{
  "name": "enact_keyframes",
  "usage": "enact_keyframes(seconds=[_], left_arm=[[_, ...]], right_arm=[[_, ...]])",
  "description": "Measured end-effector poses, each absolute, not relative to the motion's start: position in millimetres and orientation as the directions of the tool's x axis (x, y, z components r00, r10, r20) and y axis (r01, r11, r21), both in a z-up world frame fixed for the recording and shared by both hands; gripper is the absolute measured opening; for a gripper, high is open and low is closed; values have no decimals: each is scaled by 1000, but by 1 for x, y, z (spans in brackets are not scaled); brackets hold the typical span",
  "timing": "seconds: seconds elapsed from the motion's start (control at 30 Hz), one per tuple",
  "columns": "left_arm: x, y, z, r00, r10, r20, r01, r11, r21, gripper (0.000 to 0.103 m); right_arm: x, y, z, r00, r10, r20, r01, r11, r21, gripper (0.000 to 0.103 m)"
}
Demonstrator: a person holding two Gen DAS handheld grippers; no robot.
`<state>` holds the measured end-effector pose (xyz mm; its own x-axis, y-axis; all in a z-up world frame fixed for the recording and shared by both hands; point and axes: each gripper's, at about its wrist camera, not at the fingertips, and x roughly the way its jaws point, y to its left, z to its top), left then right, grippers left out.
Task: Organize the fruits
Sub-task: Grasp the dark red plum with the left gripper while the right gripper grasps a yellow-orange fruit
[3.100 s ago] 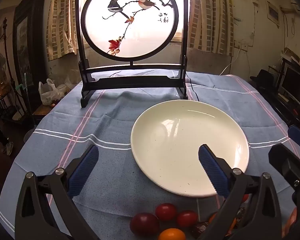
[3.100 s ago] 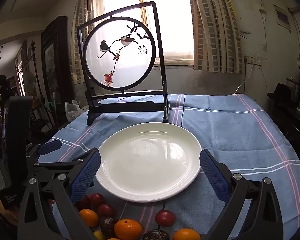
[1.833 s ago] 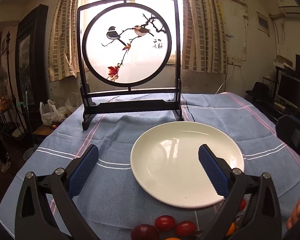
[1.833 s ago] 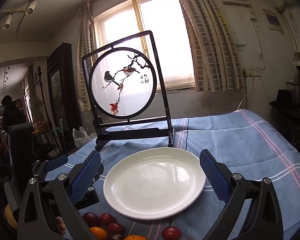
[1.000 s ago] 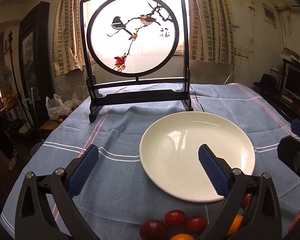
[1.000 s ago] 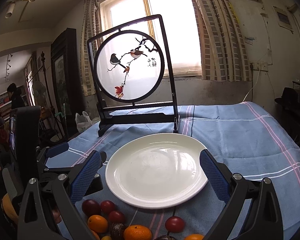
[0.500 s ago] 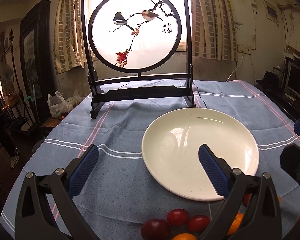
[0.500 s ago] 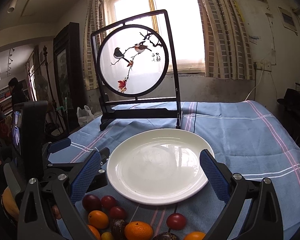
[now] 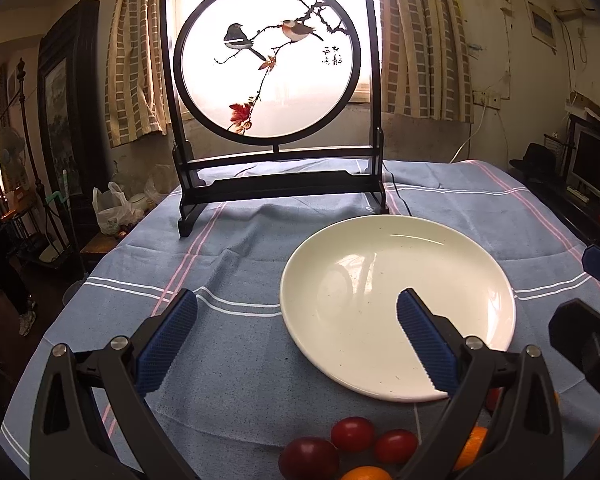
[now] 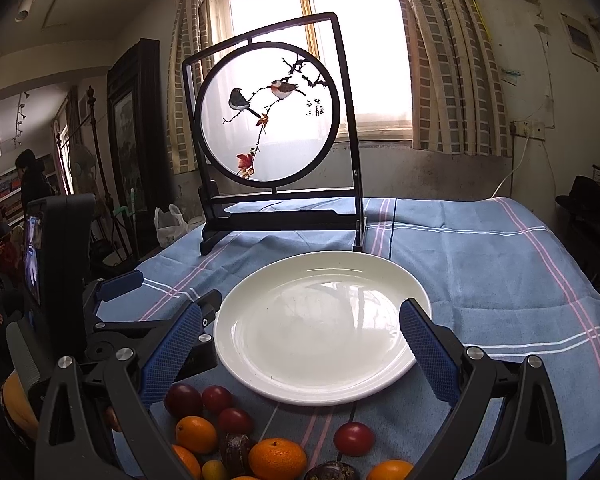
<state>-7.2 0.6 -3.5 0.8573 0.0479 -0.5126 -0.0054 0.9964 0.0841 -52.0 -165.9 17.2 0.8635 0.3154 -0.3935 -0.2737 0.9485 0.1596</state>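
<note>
A white plate (image 9: 452, 248) (image 10: 392, 264) lies empty on the blue tablecloth. Several small fruits lie just in front of it: red tomatoes (image 9: 352, 434) (image 10: 354, 438), oranges (image 10: 277, 458) (image 9: 366, 473) and dark passion fruits (image 10: 236, 446). My left gripper (image 9: 296, 336) is open and empty, hovering above the cloth left of the plate's near rim; it also shows at the left of the right wrist view (image 10: 112, 292). My right gripper (image 10: 302, 344) is open and empty above the plate's near rim, with the fruits below it.
A black-framed round screen painted with birds (image 9: 272, 80) (image 10: 268, 128) stands on the table behind the plate, a cord running from its right foot. The table's left edge (image 9: 72, 292) drops to a cluttered floor with plastic bags (image 9: 110, 208).
Both grippers have drifted slightly; the plate and screen shifted a little to the right in both views. Both stay open and empty. The fruits have not moved.
</note>
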Motion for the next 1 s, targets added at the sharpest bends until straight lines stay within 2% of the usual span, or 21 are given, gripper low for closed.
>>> enact_keyframes(seconds=[0.17,0.23,0.5,0.53,0.57,0.6,0.63,0.67,0.77,0.9,0.93,0.97,1.0], left_arm=[[-17,10,1,849,22,-528,15,998,66,98],[-29,16,2,841,1,-542,43,997,70,98],[-120,26,-13,773,-166,-612,321,935,153,98],[-132,25,-17,752,-194,-630,373,913,164,98],[-143,25,-22,730,-222,-647,415,895,162,98],[-152,25,-27,704,-247,-666,449,881,147,98],[-159,23,-34,666,-274,-693,489,862,130,98],[-164,21,-40,635,-286,-717,521,845,124,98],[-173,11,-59,592,-281,-756,573,806,149,98],[-165,5,-71,559,-287,-778,595,793,135,98],[-160,4,-73,549,-291,-783,598,792,125,96],[-157,3,-75,541,-294,-788,600,791,116,93],[-153,2,-78,523,-298,-799,608,787,104,83]], right_arm=[[-59,-174,24,835,352,-424,-305,936,177,99],[-68,-180,23,804,371,-464,-334,928,164,99],[-139,-197,-7,631,430,-646,-481,870,109,99],[-147,-195,-13,600,434,-672,-504,857,103,94],[-154,-191,-19,566,437,-699,-529,843,99,83],[-161,-186,-27,530,433,-729,-550,830,93,76],[-163,-181,-34,500,414,-761,-566,821,75,59],[-166,-175,-42,467,403,-787,-587,807,65,46],[-163,-164,-59,411,376,-831,-601,797,64,43],[-156,-158,-66,403,351,-845,-589,806,54,38],[-155,-158,-66,396,360,-845,-591,804,65,34],[-154,-158,-66,392,364,-845,-597,799,67,34],[-154,-157,-66,395,359,-845,-602,797,57,34]])
